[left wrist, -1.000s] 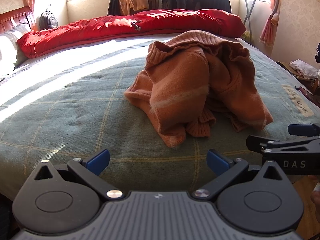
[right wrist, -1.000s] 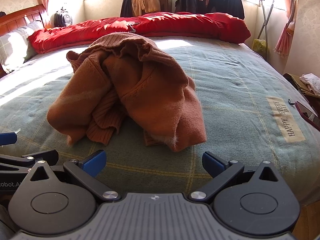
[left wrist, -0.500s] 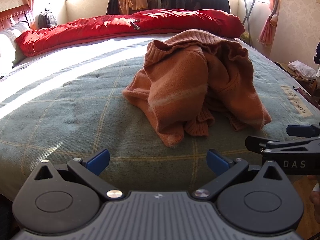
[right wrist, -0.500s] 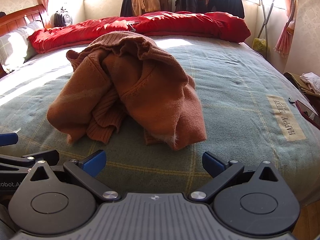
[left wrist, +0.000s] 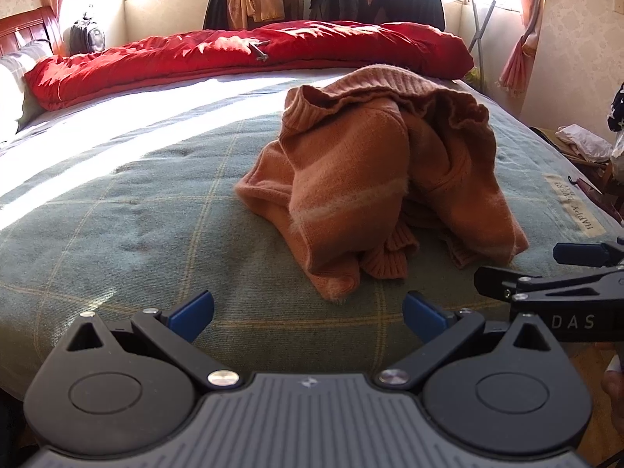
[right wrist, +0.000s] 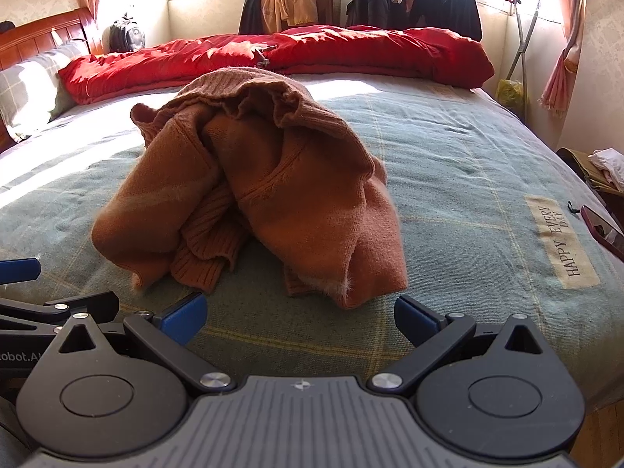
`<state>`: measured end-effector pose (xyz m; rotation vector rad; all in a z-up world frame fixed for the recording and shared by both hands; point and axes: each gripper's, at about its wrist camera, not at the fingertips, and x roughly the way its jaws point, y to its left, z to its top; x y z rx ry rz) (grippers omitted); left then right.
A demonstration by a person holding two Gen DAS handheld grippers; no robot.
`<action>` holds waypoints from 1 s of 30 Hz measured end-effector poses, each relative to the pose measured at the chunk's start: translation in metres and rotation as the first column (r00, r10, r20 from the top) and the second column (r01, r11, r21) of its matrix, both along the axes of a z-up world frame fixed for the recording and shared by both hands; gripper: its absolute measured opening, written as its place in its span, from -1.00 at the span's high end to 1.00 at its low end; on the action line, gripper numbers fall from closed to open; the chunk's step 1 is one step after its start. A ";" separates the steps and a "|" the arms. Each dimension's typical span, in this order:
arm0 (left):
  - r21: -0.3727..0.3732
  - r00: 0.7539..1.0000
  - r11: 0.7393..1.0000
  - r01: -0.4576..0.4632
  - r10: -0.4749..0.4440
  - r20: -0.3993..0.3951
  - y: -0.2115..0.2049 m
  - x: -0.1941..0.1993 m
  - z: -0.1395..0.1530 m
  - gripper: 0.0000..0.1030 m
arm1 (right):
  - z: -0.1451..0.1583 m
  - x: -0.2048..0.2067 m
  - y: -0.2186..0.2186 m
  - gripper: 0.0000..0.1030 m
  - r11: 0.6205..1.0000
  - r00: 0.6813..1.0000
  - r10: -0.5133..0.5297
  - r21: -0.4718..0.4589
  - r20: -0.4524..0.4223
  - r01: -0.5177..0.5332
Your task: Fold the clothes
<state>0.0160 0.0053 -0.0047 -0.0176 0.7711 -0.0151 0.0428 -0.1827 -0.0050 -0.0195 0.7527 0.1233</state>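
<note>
A crumpled orange knitted sweater [left wrist: 374,179] lies in a heap on the grey-green checked bedspread [left wrist: 136,226]; it also shows in the right wrist view [right wrist: 257,195]. My left gripper [left wrist: 308,312] is open and empty, near the bed's front edge, short of the sweater. My right gripper [right wrist: 300,314] is open and empty, just in front of the sweater's near hem. The right gripper also shows at the right edge of the left wrist view [left wrist: 553,277]; the left gripper shows at the left edge of the right wrist view [right wrist: 39,292].
A red duvet [left wrist: 249,54] lies bunched across the far side of the bed. A pillow [right wrist: 31,85] and wooden headboard [right wrist: 43,39] are at the left. A clothes rack [right wrist: 429,0] stands behind. A phone [right wrist: 602,230] and clutter lie to the right.
Both grippers have edged slightly forward toward the sweater. Their jaws stay open and the sweater has not moved.
</note>
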 end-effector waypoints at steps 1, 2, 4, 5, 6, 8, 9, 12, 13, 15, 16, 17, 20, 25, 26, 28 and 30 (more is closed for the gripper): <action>0.004 1.000 1.000 0.006 -0.006 -0.006 0.000 0.002 -0.001 -0.99 | 0.000 0.001 0.001 -1.00 1.000 1.000 0.003 -0.007 -0.003 -0.003; 0.006 1.000 1.000 0.013 -0.013 -0.012 -0.001 0.004 -0.001 -0.99 | 0.000 0.003 0.001 -1.00 1.000 1.000 0.008 -0.015 -0.007 -0.008; 0.009 0.999 1.000 0.026 -0.026 -0.024 -0.001 0.007 -0.003 -0.99 | -0.001 0.007 0.002 -1.00 0.999 1.000 0.020 -0.031 -0.023 -0.021; 0.009 0.999 1.000 0.029 -0.029 -0.029 -0.001 0.009 -0.003 -0.99 | -0.001 0.009 0.002 -1.00 0.999 0.999 0.024 -0.037 -0.026 -0.025; 0.008 0.999 0.999 0.031 -0.031 -0.030 -0.001 0.010 -0.003 -0.99 | -0.001 0.010 0.003 -1.00 0.999 0.999 0.028 -0.043 -0.027 -0.029; 0.005 0.999 0.999 0.035 -0.035 -0.029 0.001 0.014 -0.002 -0.99 | 0.000 0.013 0.004 -1.00 0.998 0.999 0.034 -0.052 -0.027 -0.035; 0.004 0.999 0.999 0.041 -0.041 -0.027 0.001 0.016 -0.001 -0.99 | 0.001 0.014 0.005 -1.00 0.998 0.999 0.036 -0.051 -0.027 -0.038; 0.005 0.998 0.998 0.065 -0.065 -0.022 0.003 0.022 0.002 -0.99 | 0.004 0.020 0.004 -1.00 0.997 0.998 0.054 -0.048 -0.023 -0.055; 0.009 0.997 0.997 0.079 -0.079 -0.022 0.002 0.024 0.003 -0.99 | 0.005 0.022 0.004 -1.00 0.997 0.998 0.060 -0.047 -0.021 -0.061; 0.020 0.994 0.994 0.110 -0.109 -0.023 0.000 0.030 0.005 -0.99 | 0.007 0.026 0.003 -1.00 0.996 0.997 0.074 -0.048 -0.018 -0.075; 0.027 0.992 0.991 0.128 -0.127 -0.023 -0.001 0.033 0.006 -0.99 | 0.008 0.028 0.003 -1.00 0.995 0.996 0.084 -0.054 -0.020 -0.085; 0.033 0.990 0.989 0.143 -0.142 -0.024 -0.002 0.036 0.007 -0.99 | 0.009 0.031 0.002 -1.00 0.994 0.995 0.094 -0.062 -0.023 -0.096; 0.050 0.982 0.981 0.188 -0.186 -0.037 -0.004 0.051 0.012 -0.99 | 0.014 0.041 0.000 -1.00 0.989 0.992 0.123 -0.080 -0.031 -0.125; 0.062 0.974 0.973 0.221 -0.217 -0.065 -0.004 0.079 0.026 -0.99 | 0.025 0.061 -0.003 -1.00 0.978 0.983 0.178 -0.107 -0.037 -0.181; 0.064 0.973 0.972 0.225 -0.220 -0.071 -0.004 0.084 0.030 -0.99 | 0.027 0.065 -0.004 -1.00 0.977 0.982 0.182 -0.103 -0.041 -0.185; 0.064 0.972 0.972 0.227 -0.222 -0.077 -0.009 0.091 0.036 -0.99 | 0.031 0.075 -0.006 -1.00 0.978 0.982 0.183 -0.089 -0.050 -0.187; 0.056 0.972 0.973 0.224 -0.219 -0.085 -0.009 0.100 0.040 -0.99 | 0.035 0.085 -0.008 -1.00 0.979 0.981 0.185 -0.074 -0.060 -0.189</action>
